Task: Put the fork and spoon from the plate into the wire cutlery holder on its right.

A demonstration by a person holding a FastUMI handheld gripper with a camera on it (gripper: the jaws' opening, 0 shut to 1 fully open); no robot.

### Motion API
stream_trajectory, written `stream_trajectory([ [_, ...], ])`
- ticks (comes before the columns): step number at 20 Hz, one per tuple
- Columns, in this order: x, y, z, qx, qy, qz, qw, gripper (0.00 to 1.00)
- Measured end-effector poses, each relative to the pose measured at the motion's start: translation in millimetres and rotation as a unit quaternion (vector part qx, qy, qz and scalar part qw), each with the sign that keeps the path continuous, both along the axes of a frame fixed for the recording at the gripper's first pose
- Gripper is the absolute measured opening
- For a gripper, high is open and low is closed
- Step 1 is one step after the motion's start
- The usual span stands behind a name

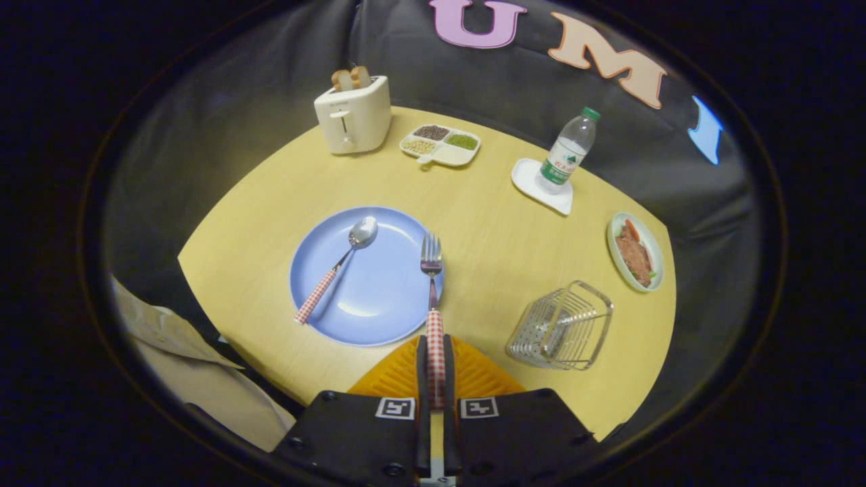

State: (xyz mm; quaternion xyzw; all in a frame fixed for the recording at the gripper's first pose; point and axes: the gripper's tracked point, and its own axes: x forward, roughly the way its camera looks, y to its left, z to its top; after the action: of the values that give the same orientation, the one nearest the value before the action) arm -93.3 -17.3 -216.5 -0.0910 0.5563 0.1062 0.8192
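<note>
gripper view: the stiff, light steel fork [431, 284] is clamped by its checked handle in the closed gripper [435, 358], tines at twelve o'clock.

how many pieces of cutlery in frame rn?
2. The spoon lies on the blue plate, left of the fork. The fork's checked handle is pinched in the claw, tines over the plate's right rim. The wire cutlery holder looks empty.

blue plate [379, 297], red-checked fork [433, 297] and spoon [335, 267] handles
</note>
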Motion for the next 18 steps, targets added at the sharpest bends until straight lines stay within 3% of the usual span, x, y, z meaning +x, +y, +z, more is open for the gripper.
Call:
stream_trajectory([
  [11,-6.7,-98.0,44.0,-0.049,0.006,-0.010,0.999,0.10],
  [18,-28.2,-146.2,42.2,-0.075,0.059,-0.006,0.995,0.10],
])
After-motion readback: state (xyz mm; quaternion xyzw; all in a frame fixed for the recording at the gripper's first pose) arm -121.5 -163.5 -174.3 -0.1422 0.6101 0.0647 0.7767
